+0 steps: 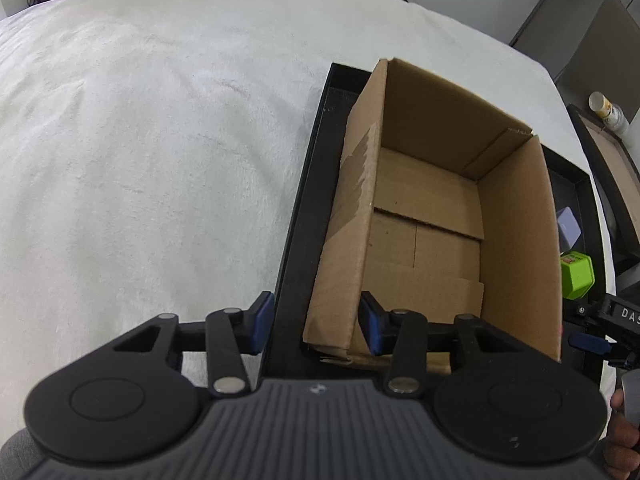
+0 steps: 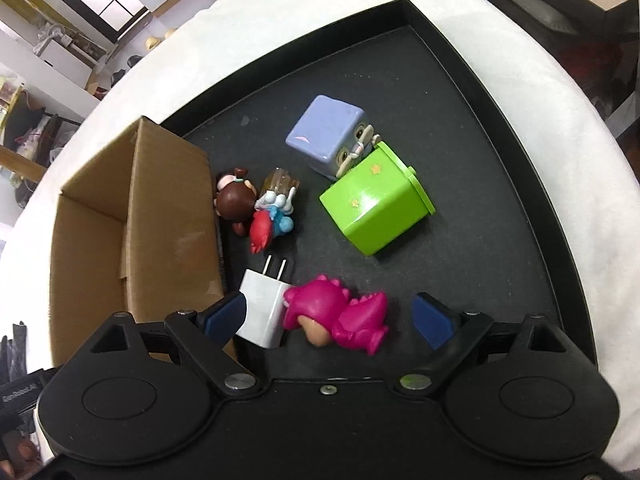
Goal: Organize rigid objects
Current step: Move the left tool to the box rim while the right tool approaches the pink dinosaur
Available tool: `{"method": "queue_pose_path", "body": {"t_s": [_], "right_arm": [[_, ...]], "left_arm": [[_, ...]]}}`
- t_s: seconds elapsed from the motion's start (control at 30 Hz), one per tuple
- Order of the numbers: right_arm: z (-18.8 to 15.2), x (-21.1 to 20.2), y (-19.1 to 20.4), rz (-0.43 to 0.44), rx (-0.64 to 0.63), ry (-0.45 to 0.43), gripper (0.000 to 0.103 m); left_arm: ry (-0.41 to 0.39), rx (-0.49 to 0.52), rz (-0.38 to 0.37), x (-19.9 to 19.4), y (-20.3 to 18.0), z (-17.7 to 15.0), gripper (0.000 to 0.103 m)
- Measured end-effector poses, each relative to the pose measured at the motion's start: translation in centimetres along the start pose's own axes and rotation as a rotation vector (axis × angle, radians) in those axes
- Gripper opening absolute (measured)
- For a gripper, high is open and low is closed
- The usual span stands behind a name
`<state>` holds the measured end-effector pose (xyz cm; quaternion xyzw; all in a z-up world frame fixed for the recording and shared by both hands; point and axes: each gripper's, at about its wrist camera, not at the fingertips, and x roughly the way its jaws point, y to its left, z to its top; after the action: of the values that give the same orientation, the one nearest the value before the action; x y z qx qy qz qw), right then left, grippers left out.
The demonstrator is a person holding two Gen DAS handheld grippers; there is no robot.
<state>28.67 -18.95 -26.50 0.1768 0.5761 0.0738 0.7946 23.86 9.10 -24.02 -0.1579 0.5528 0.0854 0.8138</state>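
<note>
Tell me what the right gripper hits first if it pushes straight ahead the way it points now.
Most likely the pink dinosaur toy, lying on the black tray between the open right gripper fingers, with the white charger beside it by the left finger. Depth is hard to judge in this view.

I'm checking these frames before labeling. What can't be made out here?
- Left wrist view: green cube and purple cube mostly hidden behind the cardboard box wall.
- Right wrist view: box floor cut off by its wall and the right gripper.
- Small figurines overlap; details unclear.
</note>
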Motion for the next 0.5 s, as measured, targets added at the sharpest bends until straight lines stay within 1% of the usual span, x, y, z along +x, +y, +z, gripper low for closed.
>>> {"method": "queue_pose_path", "body": {"t_s": [0.13, 0.2, 0.23, 0.27, 0.3, 0.5], "right_arm": [[-0.5, 0.7, 0.1, -0.021, -0.009, 0.01, 0.09], [-0.6, 1.0, 0.2, -0.025, -0.012, 0.029, 0.087], [-0.5, 1.2, 0.3, -0.03, -0.011, 0.039, 0.08], [-0.5, 1.3, 0.4, -0.029, -0.02, 0.047, 0.067], [-0.6, 1.4, 0.5, -0.028, -0.034, 0.057, 0.064], [-1.2, 0.4, 0.5, -0.023, -0.053, 0.032, 0.063]], "left_arm": [[0.028, -0.023, -0.01, 0.6, 0.6, 0.0, 0.034], [0.029, -0.041, -0.025, 0.7, 0.8, 0.0, 0.028], [0.031, -0.047, -0.033, 0.7, 0.9, 0.1, 0.025], [0.031, -0.048, -0.041, 0.7, 0.9, 0.1, 0.02], [0.031, -0.047, -0.044, 0.6, 0.8, 0.2, 0.018], [0.025, -0.007, -0.032, 0.3, 0.3, 0.1, 0.017]]}}
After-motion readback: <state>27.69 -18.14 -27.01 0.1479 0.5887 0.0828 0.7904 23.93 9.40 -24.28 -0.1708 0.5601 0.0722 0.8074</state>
